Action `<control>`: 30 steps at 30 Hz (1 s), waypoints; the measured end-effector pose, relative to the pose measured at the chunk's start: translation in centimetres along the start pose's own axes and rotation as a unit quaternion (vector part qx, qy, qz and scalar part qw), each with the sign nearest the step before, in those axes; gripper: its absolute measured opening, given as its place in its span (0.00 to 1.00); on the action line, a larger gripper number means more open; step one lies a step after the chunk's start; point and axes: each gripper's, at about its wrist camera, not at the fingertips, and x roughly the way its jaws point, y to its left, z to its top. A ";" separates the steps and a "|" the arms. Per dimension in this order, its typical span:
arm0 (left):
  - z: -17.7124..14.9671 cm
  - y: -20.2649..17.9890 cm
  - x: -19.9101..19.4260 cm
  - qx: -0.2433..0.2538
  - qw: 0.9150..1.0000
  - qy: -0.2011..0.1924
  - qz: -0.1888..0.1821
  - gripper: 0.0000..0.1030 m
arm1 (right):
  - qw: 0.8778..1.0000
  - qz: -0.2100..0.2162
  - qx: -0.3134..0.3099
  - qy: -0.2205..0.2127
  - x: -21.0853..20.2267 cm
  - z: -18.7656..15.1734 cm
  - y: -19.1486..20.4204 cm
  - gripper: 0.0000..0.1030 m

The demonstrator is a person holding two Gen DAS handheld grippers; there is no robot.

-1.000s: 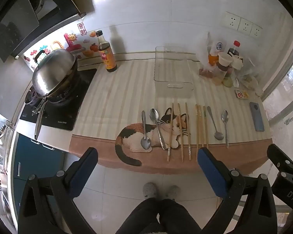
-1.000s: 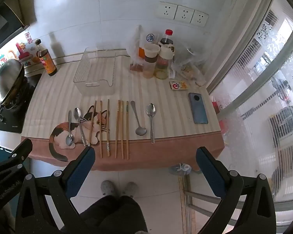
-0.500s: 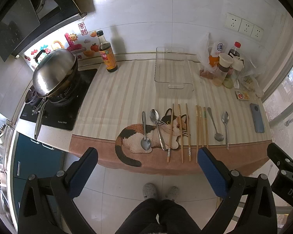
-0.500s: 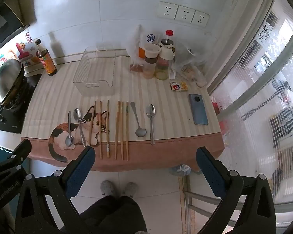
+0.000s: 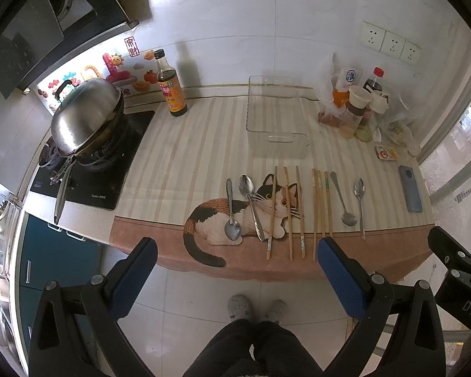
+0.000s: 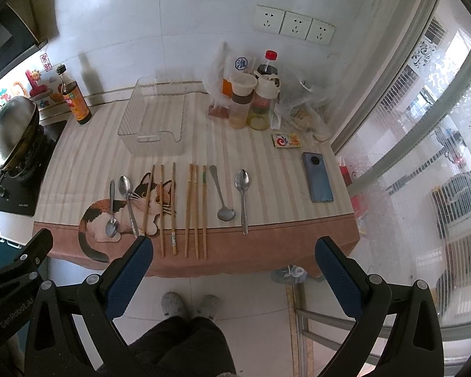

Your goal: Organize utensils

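Several wooden chopsticks [image 5: 301, 210] [image 6: 190, 210] lie side by side on the striped cat-print cloth. Two metal spoons [image 5: 232, 210] [image 6: 111, 209] rest left of them on the cat picture, and two more spoons [image 5: 359, 207] [image 6: 242, 201] lie to the right. Behind the utensils stands a clear plastic bin [image 5: 276, 116] [image 6: 155, 119], with nothing in it. My left gripper [image 5: 235, 251] hangs open above the floor, short of the counter's front edge. Held equally far back, my right gripper [image 6: 234, 249] is open too, nothing between its fingers.
A steel wok with lid [image 5: 84, 116] sits on the black cooktop [image 5: 91, 176] at left. A sauce bottle [image 5: 171, 84] stands by the wall. Jars and bags [image 6: 251, 100] crowd the back right, with a small card [image 6: 285, 140] and a phone [image 6: 317, 177]. The person's legs and slippers [image 6: 190, 306] are below.
Both views have drifted very slightly; the utensils, the bin and both open grippers stay as they were.
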 end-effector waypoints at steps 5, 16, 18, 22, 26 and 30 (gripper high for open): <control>0.0 0.0 0.0 -0.001 1.000 0.000 -0.001 1.00 | 1.000 0.000 0.000 -0.001 -0.2 -0.3 -0.1 1.00; 0.0 0.0 -0.2 -0.002 1.000 0.000 -0.002 1.00 | 1.000 -0.002 -0.001 -0.003 -0.8 -0.2 0.2 1.00; 0.0 0.1 -0.1 -0.002 1.000 -0.001 -0.002 1.00 | 1.000 -0.002 -0.001 -0.003 -0.7 -0.4 0.2 1.00; -0.1 0.1 -0.2 -0.002 1.000 -0.003 -0.002 1.00 | 1.000 -0.002 -0.002 -0.004 -0.8 -0.3 0.2 1.00; 0.0 0.1 -0.2 -0.002 1.000 -0.004 -0.003 1.00 | 1.000 -0.002 -0.002 -0.005 -1.1 -0.4 0.2 1.00; 0.0 0.1 -0.2 -0.003 1.000 -0.004 -0.003 1.00 | 1.000 -0.002 -0.001 -0.006 -1.2 -0.4 0.2 1.00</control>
